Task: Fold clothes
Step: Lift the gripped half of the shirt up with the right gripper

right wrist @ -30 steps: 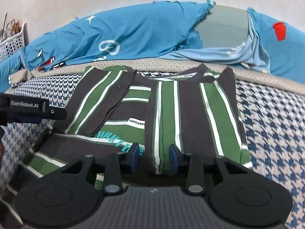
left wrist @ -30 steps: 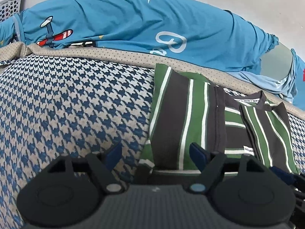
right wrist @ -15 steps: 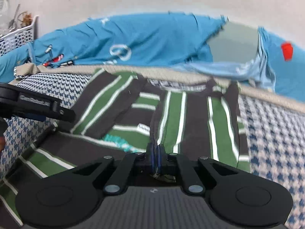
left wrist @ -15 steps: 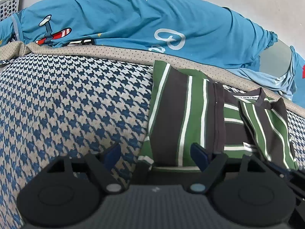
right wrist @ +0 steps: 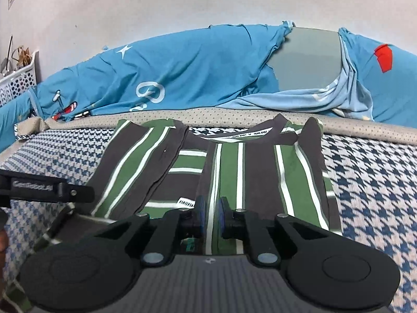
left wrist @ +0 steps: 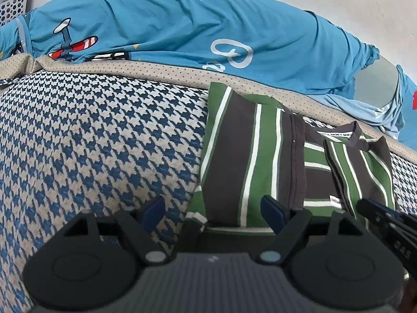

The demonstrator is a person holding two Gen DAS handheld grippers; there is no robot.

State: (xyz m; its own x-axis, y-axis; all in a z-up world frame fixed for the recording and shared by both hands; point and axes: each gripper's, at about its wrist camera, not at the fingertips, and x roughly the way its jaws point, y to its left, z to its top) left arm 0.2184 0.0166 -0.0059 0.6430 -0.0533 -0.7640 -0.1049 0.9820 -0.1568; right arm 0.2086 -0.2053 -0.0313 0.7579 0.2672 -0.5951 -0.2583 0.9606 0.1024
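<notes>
On houndstooth bedding (right wrist: 370, 182) lies a green-striped shirt (right wrist: 260, 172), sleeves folded inward; left gripper (left wrist: 213, 208) wide, right gripper (right wrist: 209, 212) narrow, opening, shirt between its pads

The striped shirt (right wrist: 263, 172) is soft matt cloth, the houndstooth cover (left wrist: 91, 140) a coarser weave, the grippers' bodies matt black plastic.

Plain white wall (right wrist: 182, 5) behind, houndstooth bed cover (left wrist: 91, 135), white basket (right wrist: 18, 83) far left w/ clutter.

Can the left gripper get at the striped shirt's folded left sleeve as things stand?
Probably yes. The left gripper stands open, and the striped shirt sleeve's near edge already lies between its fingers, nothing covering it. The right gripper sits off to the side.
</notes>
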